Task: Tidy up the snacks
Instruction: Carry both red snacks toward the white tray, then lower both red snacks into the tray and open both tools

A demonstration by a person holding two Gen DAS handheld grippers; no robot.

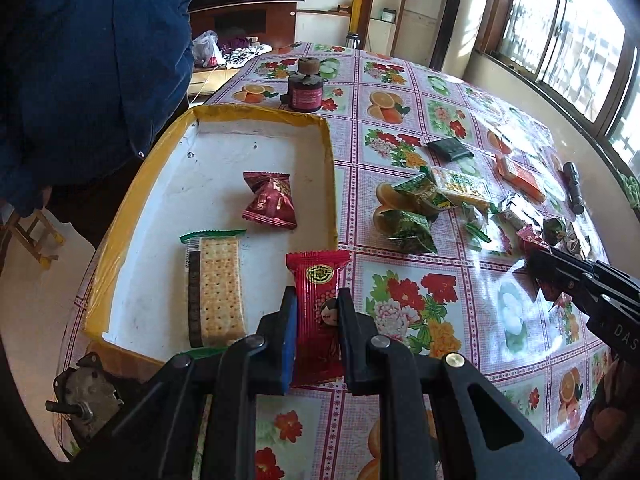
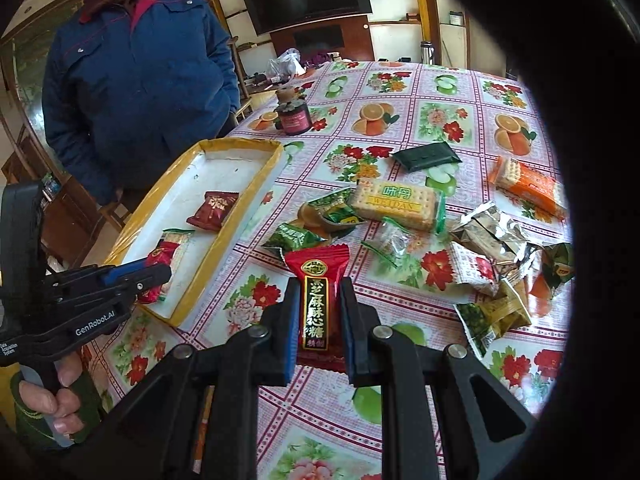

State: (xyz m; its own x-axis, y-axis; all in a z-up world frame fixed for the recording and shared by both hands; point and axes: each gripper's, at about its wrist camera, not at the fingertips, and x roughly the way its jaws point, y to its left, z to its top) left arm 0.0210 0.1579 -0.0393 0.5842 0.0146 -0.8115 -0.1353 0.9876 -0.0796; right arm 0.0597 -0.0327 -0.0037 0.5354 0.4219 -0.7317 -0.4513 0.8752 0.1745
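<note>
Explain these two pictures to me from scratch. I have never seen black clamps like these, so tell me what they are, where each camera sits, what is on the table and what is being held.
There is no robot here. A person holds a hand-operated clamp in each hand, and each clamp carries a wide-angle camera looking forward along its two fingers.

The left wrist view shows the left gripper shut on a red candy packet, above the near corner of a yellow-rimmed tray. In the tray lie a cracker pack and a dark red snack bag.

The right wrist view shows the right gripper shut on a second red candy with gold lettering. Loose snacks, among them a yellow biscuit pack, lie on the flowered tablecloth. A dark jar stands further back, and a bystander in a blue jacket looks on.
</note>
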